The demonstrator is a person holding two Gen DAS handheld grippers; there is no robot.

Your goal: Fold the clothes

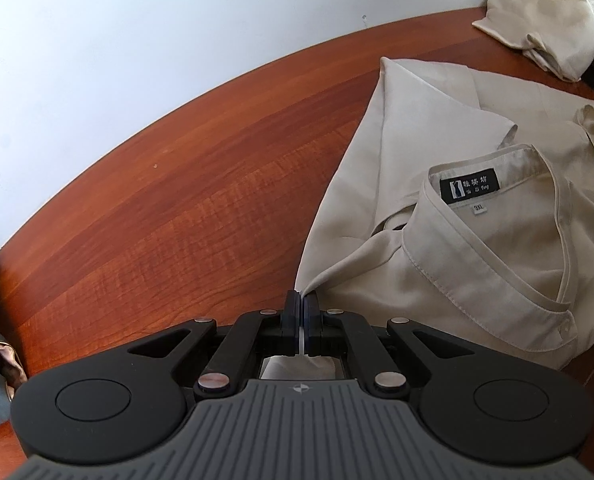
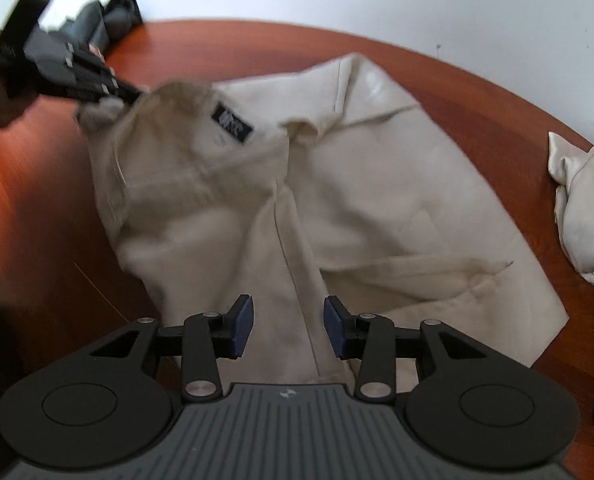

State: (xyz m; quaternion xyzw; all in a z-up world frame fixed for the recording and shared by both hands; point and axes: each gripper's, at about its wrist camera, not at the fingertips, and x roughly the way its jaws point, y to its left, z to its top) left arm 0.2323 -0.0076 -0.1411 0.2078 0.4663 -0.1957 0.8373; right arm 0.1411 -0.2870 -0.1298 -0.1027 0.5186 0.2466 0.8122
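Shirt [image 1: 477, 264] is lying collar-end toward the left gripper [image 1: 301, 300], which is pinching its shoulder edge, while the right gripper [image 2: 288, 324] is hovering with fingers apart over the lower front.

Left gripper [image 1: 301, 300] jaws pinch beige shirt [image 1: 477, 264] edge over wooden table [image 1: 177, 208].

Home-type room: wood table [image 1: 169, 208] w/ clothes piles [image 1: 553, 24], plain white wall [image 1: 137, 40].
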